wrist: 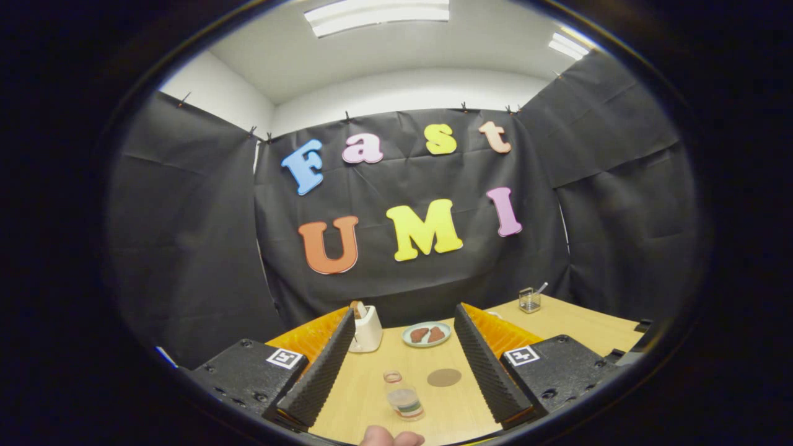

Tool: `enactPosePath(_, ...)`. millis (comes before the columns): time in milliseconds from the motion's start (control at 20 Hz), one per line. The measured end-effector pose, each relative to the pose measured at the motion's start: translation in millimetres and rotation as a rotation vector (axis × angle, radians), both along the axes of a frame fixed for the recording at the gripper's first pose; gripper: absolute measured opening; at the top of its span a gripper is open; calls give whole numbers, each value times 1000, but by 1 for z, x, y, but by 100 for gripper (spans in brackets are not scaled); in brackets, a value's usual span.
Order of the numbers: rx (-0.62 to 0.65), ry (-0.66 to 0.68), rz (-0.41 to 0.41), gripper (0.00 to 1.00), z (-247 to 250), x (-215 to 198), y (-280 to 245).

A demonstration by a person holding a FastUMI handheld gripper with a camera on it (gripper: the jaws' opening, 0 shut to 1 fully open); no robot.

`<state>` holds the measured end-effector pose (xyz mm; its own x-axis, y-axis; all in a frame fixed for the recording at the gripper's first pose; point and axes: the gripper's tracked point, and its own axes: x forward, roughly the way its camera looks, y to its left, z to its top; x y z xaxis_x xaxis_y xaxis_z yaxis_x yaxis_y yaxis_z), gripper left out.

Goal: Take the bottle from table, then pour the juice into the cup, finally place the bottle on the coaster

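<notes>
Bottle stands upright on the table, between your two fingers and a little ahead of them, near the table's front edge. It is small and clear, with a label band, and I cannot tell how much juice is inside. Your gripper is wide open and holds nothing; neither finger touches the bottle. A fingertip of a hand shows at the front edge, just behind the bottle.

The coaster, a brown round disc, lies flat just beside the bottle, toward the right finger and slightly farther in. Beyond it, a plate with two brown pieces rests toward the back edge, and a white toaster stands near the left finger. A small glass container with a spoon is at the far right corner; it may be the cup, but I am not sure.

In my judgement no step is done yet: you must grasp, pour, and then place.
</notes>
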<state>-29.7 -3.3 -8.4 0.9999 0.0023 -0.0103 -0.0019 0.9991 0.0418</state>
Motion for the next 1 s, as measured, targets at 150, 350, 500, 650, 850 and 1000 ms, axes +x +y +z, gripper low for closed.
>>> enactPosePath(150, -34, 12, 12, 100, -14, -8, 7)
enactPosePath(350, -60, 41, 54, 100, -45, -16, 27)
enactPosePath(500, -75, 59, 82, 100, -79, -24, 36)
enactPosePath(650, -97, 98, 99, 100, -125, -31, 41)
enactPosePath(850, -100, 95, 132, 100, -177, -28, 44)
enactPosePath(1000, -95, 126, 84, 100, -220, -17, 32)
